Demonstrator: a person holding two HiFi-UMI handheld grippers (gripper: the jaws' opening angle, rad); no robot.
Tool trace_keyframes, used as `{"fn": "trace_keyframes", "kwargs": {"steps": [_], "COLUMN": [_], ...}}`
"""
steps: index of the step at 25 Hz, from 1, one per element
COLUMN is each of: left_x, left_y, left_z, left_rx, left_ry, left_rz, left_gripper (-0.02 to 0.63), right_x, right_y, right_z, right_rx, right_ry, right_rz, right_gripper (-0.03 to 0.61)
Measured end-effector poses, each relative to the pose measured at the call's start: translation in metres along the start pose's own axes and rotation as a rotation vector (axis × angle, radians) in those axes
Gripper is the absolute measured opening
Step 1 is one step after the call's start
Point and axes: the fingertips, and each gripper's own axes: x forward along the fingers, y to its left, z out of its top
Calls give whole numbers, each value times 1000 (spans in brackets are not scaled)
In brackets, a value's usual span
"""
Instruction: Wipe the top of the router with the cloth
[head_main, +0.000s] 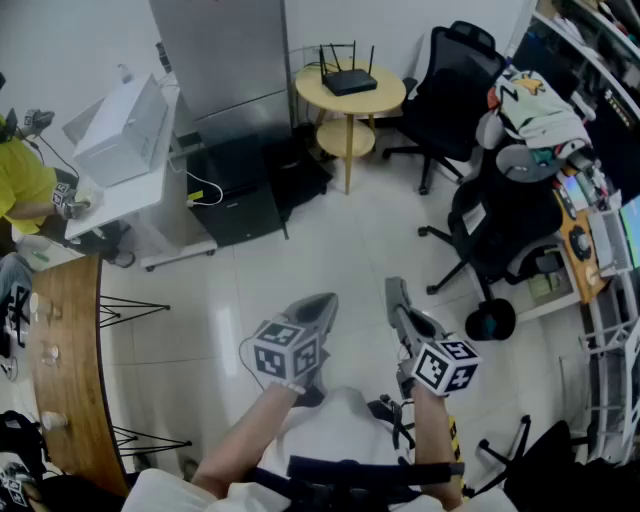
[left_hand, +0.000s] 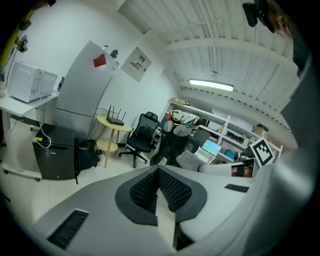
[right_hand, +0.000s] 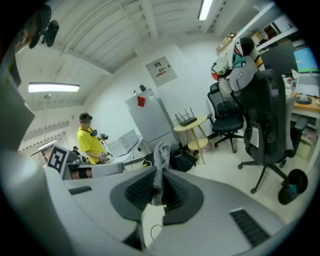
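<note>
Nearest, well short of the round pale-wood side table (head_main: 388, 98) and on its near side: left gripper (head_main: 322, 300), jaws pressed together with nothing between them. Just beside it, equally far from the table: right gripper (head_main: 396, 290), clamped on a small soft grey cloth (right_hand: 160, 159), pinched along a fold, with a loose end poking up past the tips. Between grippers and table, only pale glossy floor tiles (head_main: 340, 240).

On the table's upper tier, about its centre: flat black plastic router (head_main: 348, 80), with thin upright antennas along its back edge (too fine to count with confidence). Left of the table, a tall grey metal cabinet (head_main: 220, 50); right of it, a black mesh office chair (head_main: 445, 90).

Probably limp and nearly weightless, the cloth, and apt to fold over rather than press flat. Better carried with more of it bunched beyond the tips, to give a broad pad for wiping.

Likely light, hard and smooth, the router, and prone to sliding across the table under a wipe, with antennas easy to knock. Best steadied by the empty left gripper at a side edge of the casing, clear of the antennas, wiping from the front edge toward them.
</note>
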Motion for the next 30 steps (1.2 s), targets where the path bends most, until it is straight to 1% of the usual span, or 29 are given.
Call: {"fn": "trace_keyframes", "kwargs": {"steps": [4, 7, 10, 14, 19, 23, 27, 30], "left_x": [-5, -13, -19, -15, 14, 46, 89, 127], "left_y": [17, 32, 52, 70, 87, 113, 140, 151], "left_z": [7, 10, 17, 23, 30, 53, 94, 124], "left_rx": [18, 33, 26, 0, -16, -18, -15, -8], "left_ry": [11, 30, 27, 12, 21, 9, -1, -7], "left_rz": [-6, -15, -6, 13, 23, 57, 83, 90], "left_gripper": [-2, -2, -2, -2, -2, -2, -2, -2], "right_x": [19, 37, 56, 68, 102, 145, 195, 228], "right_y": [15, 33, 47, 42, 25, 4, -17, -39], "right_z": [1, -5, -7, 0, 7, 34, 84, 122], "right_rx": [9, 19, 14, 10, 35, 49, 33, 28], "right_ry": [-8, -1, 20, 30, 58, 60, 58, 54], "right_rz": [1, 11, 25, 16, 37, 77, 107, 122], "right_gripper": [35, 35, 35, 35, 35, 35, 35, 35]}}
